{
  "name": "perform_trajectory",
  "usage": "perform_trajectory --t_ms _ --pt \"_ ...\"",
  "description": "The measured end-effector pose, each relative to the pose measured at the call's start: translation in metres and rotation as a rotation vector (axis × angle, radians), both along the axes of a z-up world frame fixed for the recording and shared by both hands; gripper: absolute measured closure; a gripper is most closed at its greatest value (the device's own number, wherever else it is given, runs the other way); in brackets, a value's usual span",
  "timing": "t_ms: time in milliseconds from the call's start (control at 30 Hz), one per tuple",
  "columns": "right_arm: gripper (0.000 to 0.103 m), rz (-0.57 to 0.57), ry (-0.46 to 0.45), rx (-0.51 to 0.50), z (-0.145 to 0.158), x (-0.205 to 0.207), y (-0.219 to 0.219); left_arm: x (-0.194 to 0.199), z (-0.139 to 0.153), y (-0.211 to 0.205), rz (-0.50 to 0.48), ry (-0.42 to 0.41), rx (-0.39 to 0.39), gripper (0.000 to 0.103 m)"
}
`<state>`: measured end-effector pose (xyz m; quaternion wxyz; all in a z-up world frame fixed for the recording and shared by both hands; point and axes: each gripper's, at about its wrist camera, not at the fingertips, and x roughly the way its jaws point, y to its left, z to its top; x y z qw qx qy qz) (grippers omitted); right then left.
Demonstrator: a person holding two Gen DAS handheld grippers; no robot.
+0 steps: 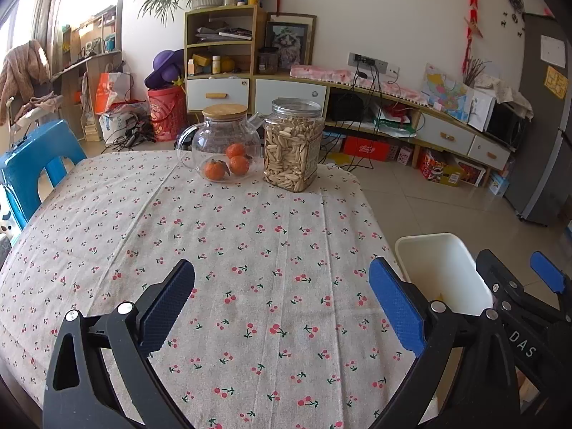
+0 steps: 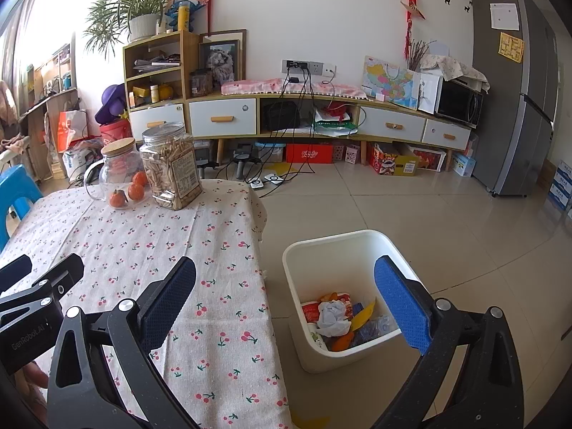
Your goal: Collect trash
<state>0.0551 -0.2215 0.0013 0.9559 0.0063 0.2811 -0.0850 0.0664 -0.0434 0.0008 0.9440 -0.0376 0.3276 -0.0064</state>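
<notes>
A white trash bin (image 2: 321, 350) stands on the floor just right of the table. It holds a crumpled tissue (image 2: 332, 316), wrappers and orange peel. My right gripper (image 2: 286, 296) is open and empty, hanging over the table's right edge with its blue pad above the bin. My left gripper (image 1: 282, 304) is open over the cherry-print tablecloth (image 1: 232, 236), nothing between its fingers. In the left wrist view the bin (image 1: 439, 268) shows at the right, partly hidden behind the right gripper's body. The cloth near both grippers carries no loose trash.
At the table's far end stand a glass teapot (image 1: 223, 143) with three tangerines and a clear jar of seeds (image 1: 293, 144). A blue plastic stool (image 1: 32, 168) is at the left. Tiled floor (image 2: 447, 221) stretches right toward a fridge (image 2: 514, 89) and a low cabinet.
</notes>
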Motion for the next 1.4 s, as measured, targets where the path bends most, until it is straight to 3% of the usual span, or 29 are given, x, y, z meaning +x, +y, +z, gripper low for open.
perform_trajectory --t_ms 1400 --pt "0.007 -0.001 0.000 0.001 0.0002 0.0006 0.0005 0.0047 -0.0009 0.0023 0.036 0.050 -0.009 0.007"
